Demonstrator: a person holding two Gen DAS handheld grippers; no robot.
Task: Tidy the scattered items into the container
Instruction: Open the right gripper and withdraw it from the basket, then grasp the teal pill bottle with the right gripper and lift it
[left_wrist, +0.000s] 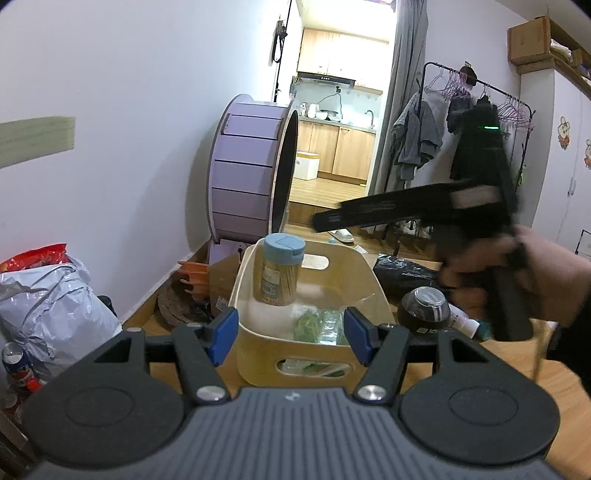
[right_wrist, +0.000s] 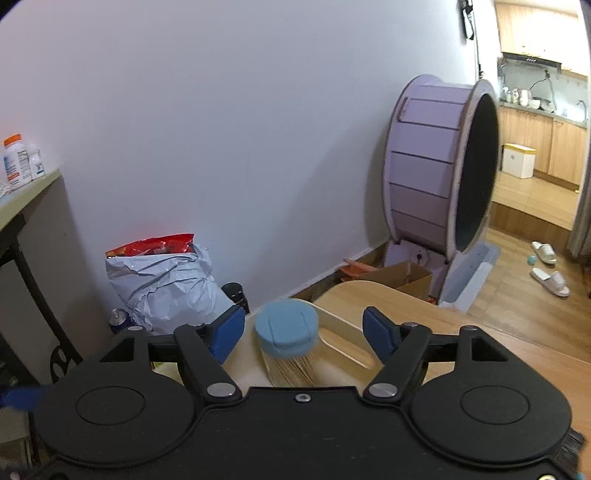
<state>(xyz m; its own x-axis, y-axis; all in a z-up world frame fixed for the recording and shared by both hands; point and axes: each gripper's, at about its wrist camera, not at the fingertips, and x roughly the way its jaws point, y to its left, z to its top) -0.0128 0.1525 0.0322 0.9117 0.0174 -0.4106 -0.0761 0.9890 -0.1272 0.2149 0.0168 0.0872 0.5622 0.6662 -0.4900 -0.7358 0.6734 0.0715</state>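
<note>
A cream bin (left_wrist: 369, 280) stands on a wooden table. A clear toothpick jar with a blue lid (left_wrist: 279, 271) is upright at the bin's far left, tilted slightly. Green packets (left_wrist: 314, 325) lie inside the bin. My left gripper (left_wrist: 291, 332) is open and empty in front of the bin's near wall. My right gripper (right_wrist: 303, 332) is open above the jar, whose blue lid (right_wrist: 287, 328) sits between and below its fingers (right_wrist: 229, 332), apart from them. In the left wrist view the right gripper's body (left_wrist: 480, 206) hangs at the right, held by a hand.
A black round object with a clear dome (left_wrist: 424, 308) and a black bag (left_wrist: 402, 273) lie right of the bin. A purple wheel (right_wrist: 439, 166), a cardboard box (right_wrist: 402, 277) and a grey bag (right_wrist: 166, 284) stand by the wall. The table's edge (right_wrist: 406, 310) runs right.
</note>
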